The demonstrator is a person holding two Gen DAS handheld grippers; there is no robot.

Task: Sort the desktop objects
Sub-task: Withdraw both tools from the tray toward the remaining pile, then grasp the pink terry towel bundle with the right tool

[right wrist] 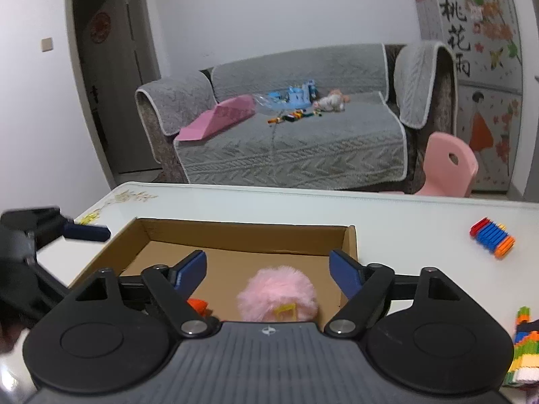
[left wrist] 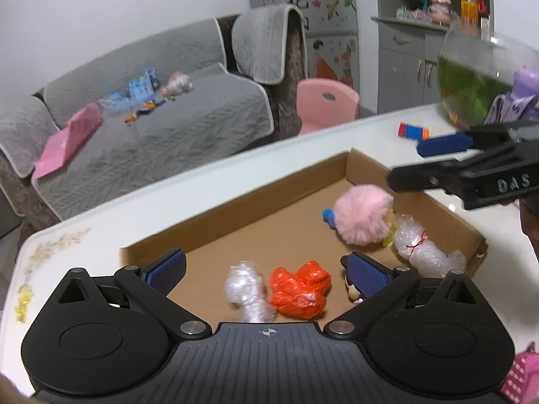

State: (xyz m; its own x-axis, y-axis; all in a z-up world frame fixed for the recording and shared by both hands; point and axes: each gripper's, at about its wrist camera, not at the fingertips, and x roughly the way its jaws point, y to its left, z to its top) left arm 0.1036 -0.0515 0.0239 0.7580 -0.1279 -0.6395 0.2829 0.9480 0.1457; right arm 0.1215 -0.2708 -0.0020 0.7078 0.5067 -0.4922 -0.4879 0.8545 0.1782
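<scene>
A shallow cardboard box (left wrist: pixel 235 202) lies on the white table (left wrist: pixel 202 181). In it are a pink fluffy ball (left wrist: pixel 362 217), an orange crumpled bag (left wrist: pixel 299 289), a small bubble-wrap bundle (left wrist: pixel 247 291), a larger bubble-wrap bundle (left wrist: pixel 421 245) and a small figure (left wrist: pixel 352 289). My left gripper (left wrist: pixel 267 271) is open and empty above the box's near part. My right gripper (right wrist: pixel 267 271) is open and empty above the pink ball (right wrist: pixel 278 291); it also shows in the left wrist view (left wrist: pixel 438 158). A block stick (right wrist: pixel 492 237) lies on the table to the right.
A glass bowl of green water (left wrist: pixel 478 80) and a purple item (left wrist: pixel 518 97) stand at the table's far right. A stack of coloured blocks (right wrist: pixel 524 350) sits at the right edge. A pink chair (right wrist: pixel 448 165) and a grey sofa (right wrist: pixel 286 134) stand beyond the table.
</scene>
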